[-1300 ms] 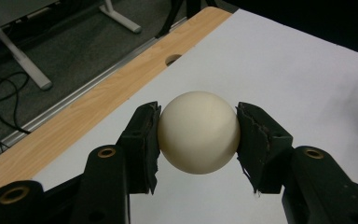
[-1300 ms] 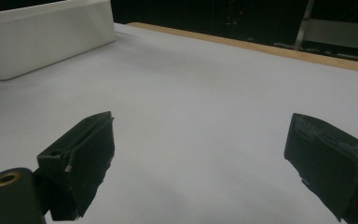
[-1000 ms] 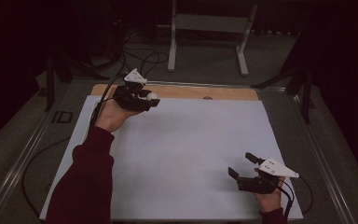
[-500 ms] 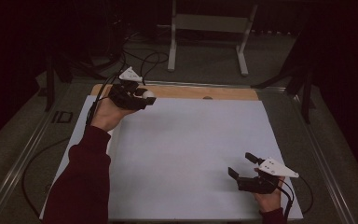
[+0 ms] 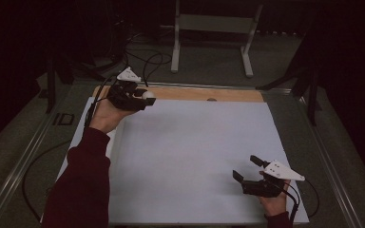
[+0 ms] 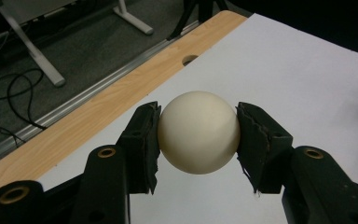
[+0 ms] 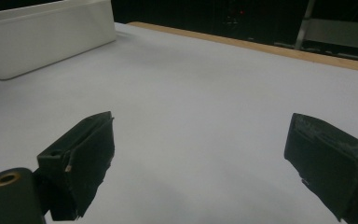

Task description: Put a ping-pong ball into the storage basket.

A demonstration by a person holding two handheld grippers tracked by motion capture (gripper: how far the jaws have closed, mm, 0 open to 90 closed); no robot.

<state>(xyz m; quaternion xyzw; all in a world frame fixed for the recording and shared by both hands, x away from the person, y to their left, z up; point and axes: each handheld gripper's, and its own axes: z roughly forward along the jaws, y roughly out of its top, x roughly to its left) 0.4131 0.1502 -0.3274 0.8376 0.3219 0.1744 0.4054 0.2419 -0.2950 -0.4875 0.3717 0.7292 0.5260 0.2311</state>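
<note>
A: Where is the smooth cream-white ball [image 6: 198, 132]?

B: Between the two black pads of the left tongs [image 6: 198, 135]. The pads press on its opposite sides, so those tongs are closed on it and it hangs clear of the surface. From the high view, the left tongs [image 5: 140, 97] sit at the far left corner of the white-covered worktop [image 5: 195, 152], just beside the bare strip of light wood [image 5: 185, 93] along its far edge, with the ball [image 5: 148, 95] showing pale at their tip.

A: And the other hand?

B: The right tongs [image 5: 247, 170] are near the front right corner, well apart from the ball. In their own view the right tongs [image 7: 200, 154] stand wide apart with nothing between them, just white sheet. A white rectangular plastic tub [image 7: 46, 37] lies farther off on the sheet.
</note>
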